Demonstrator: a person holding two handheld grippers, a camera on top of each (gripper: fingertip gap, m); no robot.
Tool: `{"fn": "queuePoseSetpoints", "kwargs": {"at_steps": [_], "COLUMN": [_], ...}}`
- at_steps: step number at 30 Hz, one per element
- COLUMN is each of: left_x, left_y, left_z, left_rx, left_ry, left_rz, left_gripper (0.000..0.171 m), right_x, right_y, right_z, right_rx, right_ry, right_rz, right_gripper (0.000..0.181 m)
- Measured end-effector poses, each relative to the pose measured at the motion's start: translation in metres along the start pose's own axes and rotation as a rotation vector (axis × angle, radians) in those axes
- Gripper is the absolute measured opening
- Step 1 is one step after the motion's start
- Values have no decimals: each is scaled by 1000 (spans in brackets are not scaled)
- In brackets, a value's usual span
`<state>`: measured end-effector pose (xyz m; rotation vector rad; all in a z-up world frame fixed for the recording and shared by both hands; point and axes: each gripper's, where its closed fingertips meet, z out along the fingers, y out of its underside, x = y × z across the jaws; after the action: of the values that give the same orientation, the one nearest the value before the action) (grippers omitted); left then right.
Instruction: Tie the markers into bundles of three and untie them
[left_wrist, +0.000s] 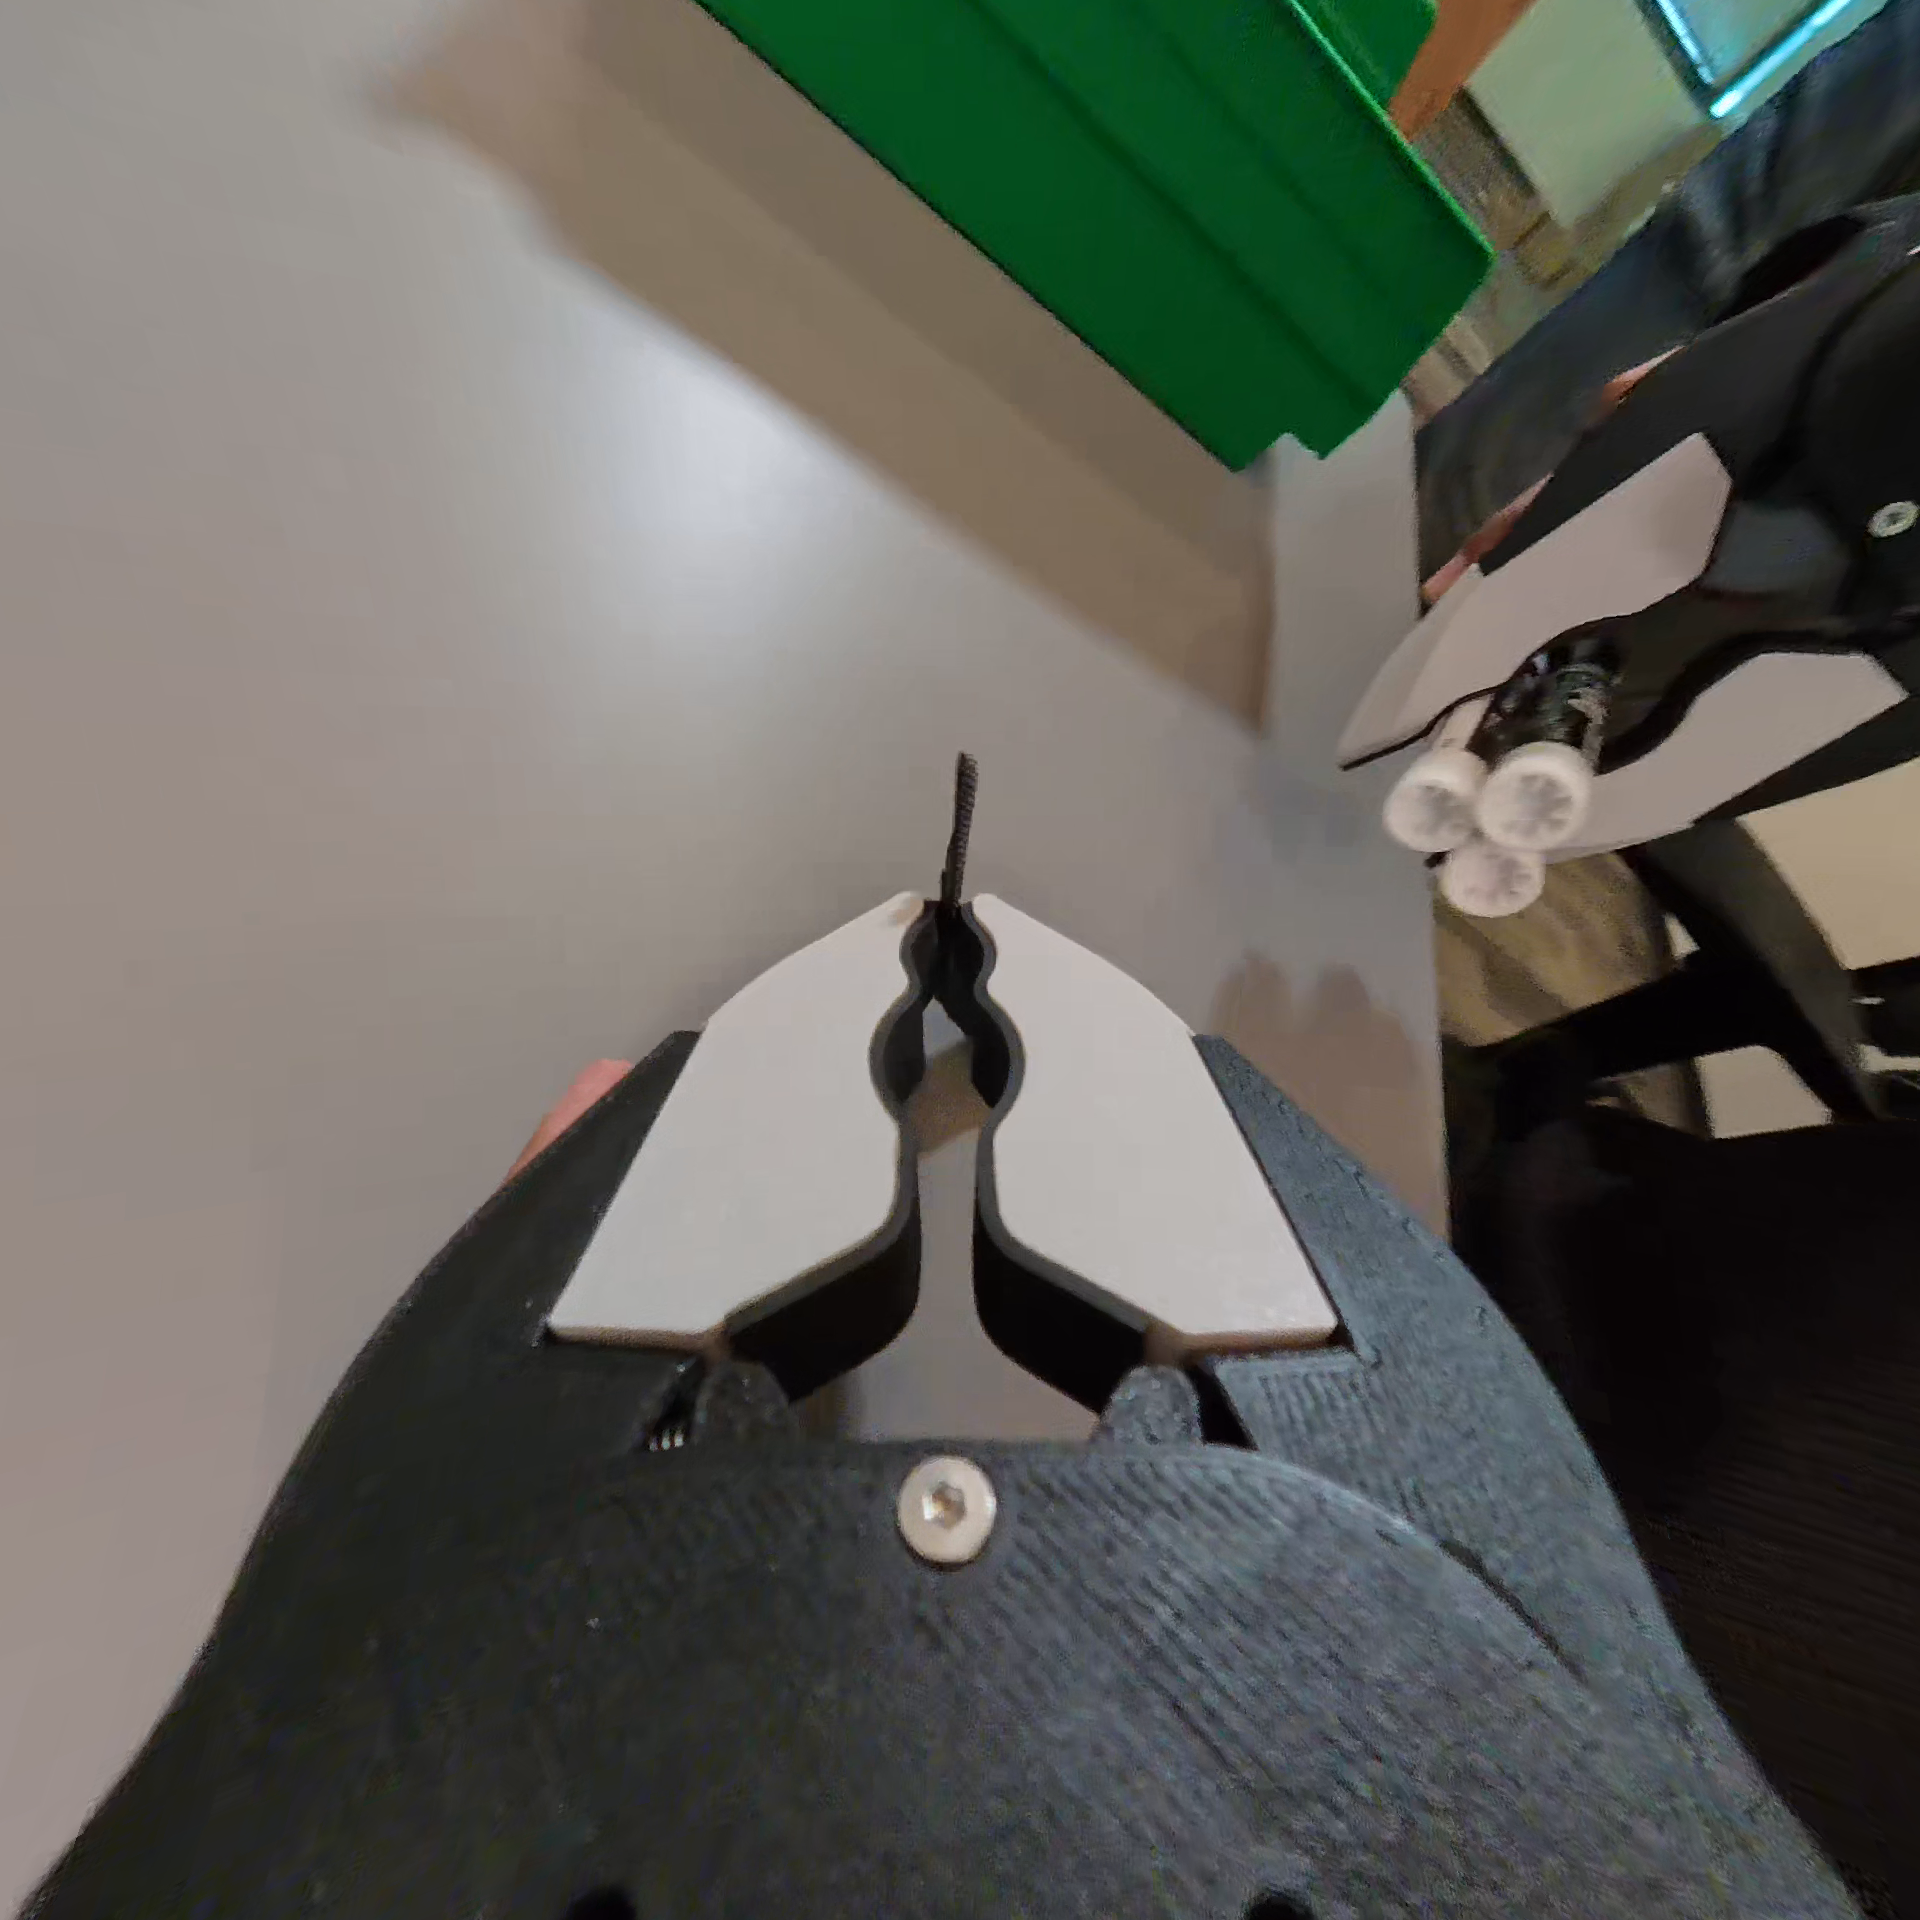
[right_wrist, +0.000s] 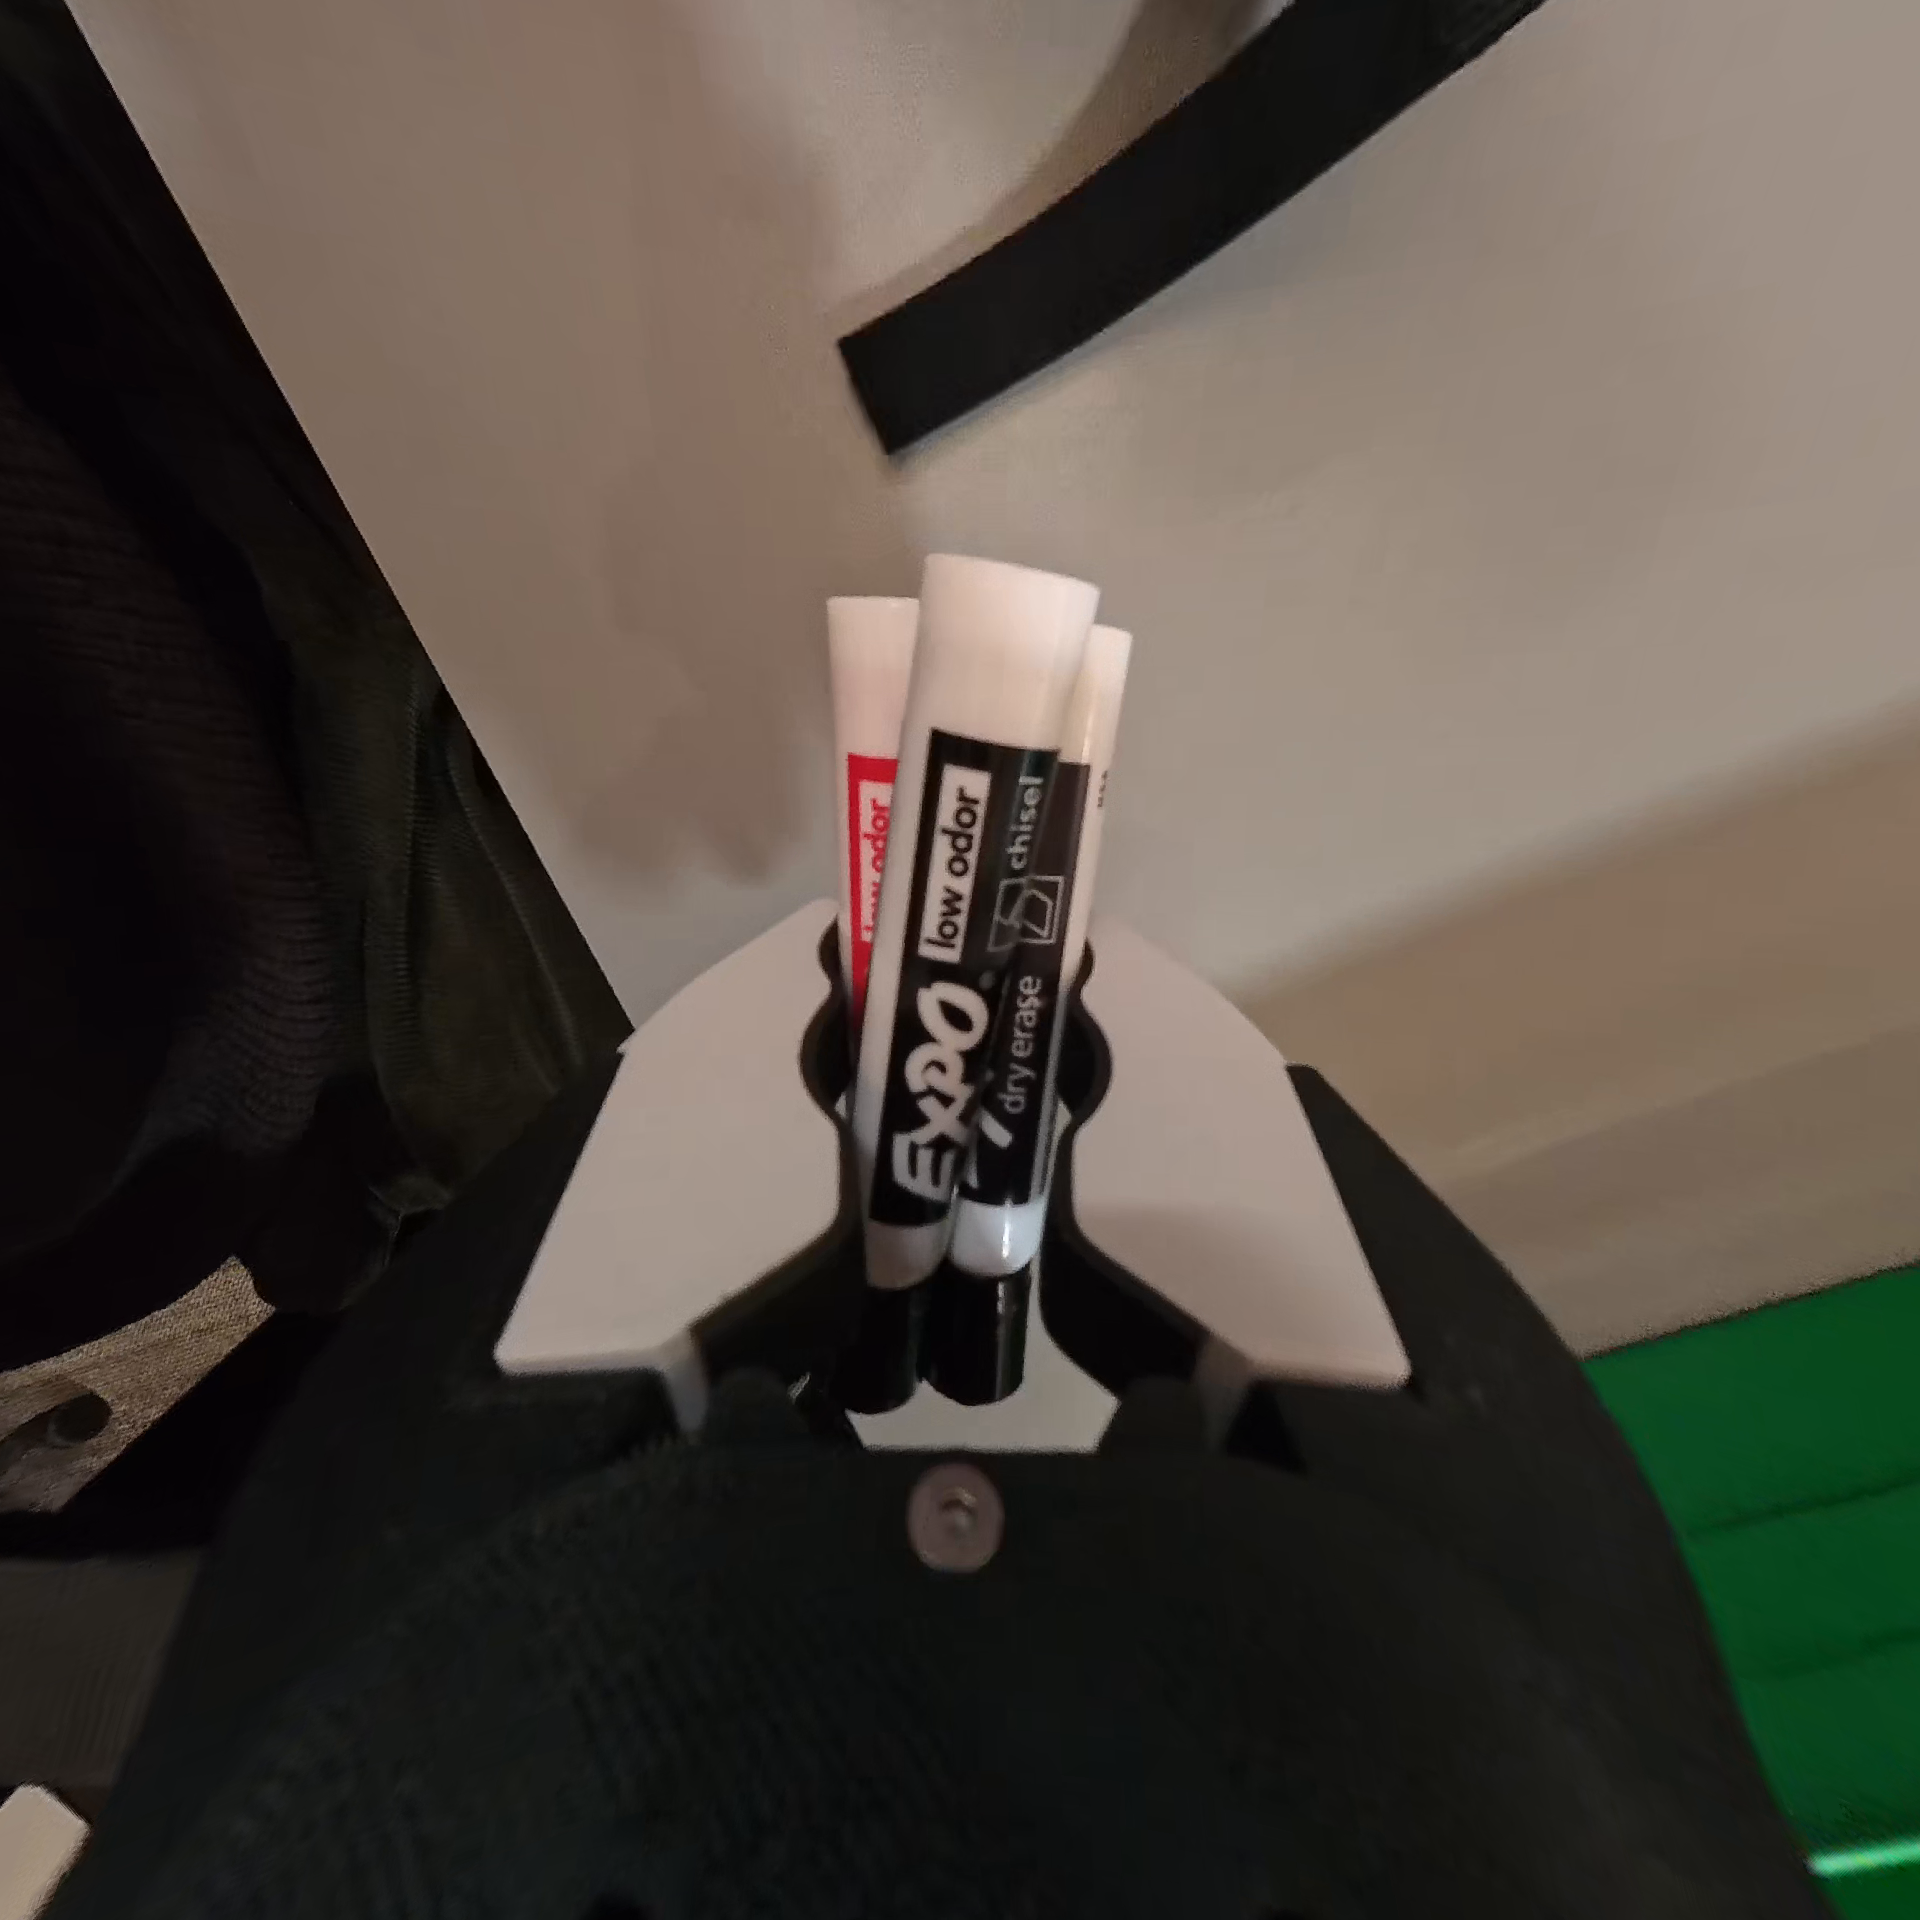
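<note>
My left gripper (left_wrist: 948, 909) is shut on a thin black strap (left_wrist: 956, 831), seen edge-on and sticking out a little past the fingertips above the pale table (left_wrist: 416, 623). My right gripper (right_wrist: 961, 935) is shut on three markers (right_wrist: 982, 790) held side by side, white ends forward; two have black labels and one a red label. In the left wrist view the right gripper (left_wrist: 1475, 769) is at the upper right with the markers' round white ends (left_wrist: 1532, 800) facing me, apart from the strap. A black strap (right_wrist: 1143, 260) crosses the top of the right wrist view, clear of the markers.
A green box (left_wrist: 1143, 208) stands on the table at the back and also shows in the right wrist view (right_wrist: 1766, 1507). A black chair (left_wrist: 1714, 1351) is beyond the table edge on the right. Dark fabric (right_wrist: 156, 727) fills the left of the right wrist view.
</note>
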<state>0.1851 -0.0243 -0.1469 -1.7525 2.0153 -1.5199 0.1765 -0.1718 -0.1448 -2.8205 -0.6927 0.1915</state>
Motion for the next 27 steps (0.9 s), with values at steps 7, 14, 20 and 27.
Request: {"fn": "queuePoseSetpoints", "kwargs": {"at_steps": [7,14,20,27], "left_x": [-13,29,57,46], "left_y": [14,13,22,28], "left_z": [-17,-26,-3,26], "left_rx": [-46,45,55,-74], "left_ry": [-308,-568,-473,-408], "left_rz": [339,983,987,881], "left_gripper": [95,84,69,48], "right_x": [-3,2,7,17], "right_y": [-2,0,6,13], "right_z": [4,3,8,11], "right_rx": [13,38,21,-32], "right_ry": [-2,6,17,31], "right_rz": [-1,19,28,19], "right_gripper": [37,38,38,38]}}
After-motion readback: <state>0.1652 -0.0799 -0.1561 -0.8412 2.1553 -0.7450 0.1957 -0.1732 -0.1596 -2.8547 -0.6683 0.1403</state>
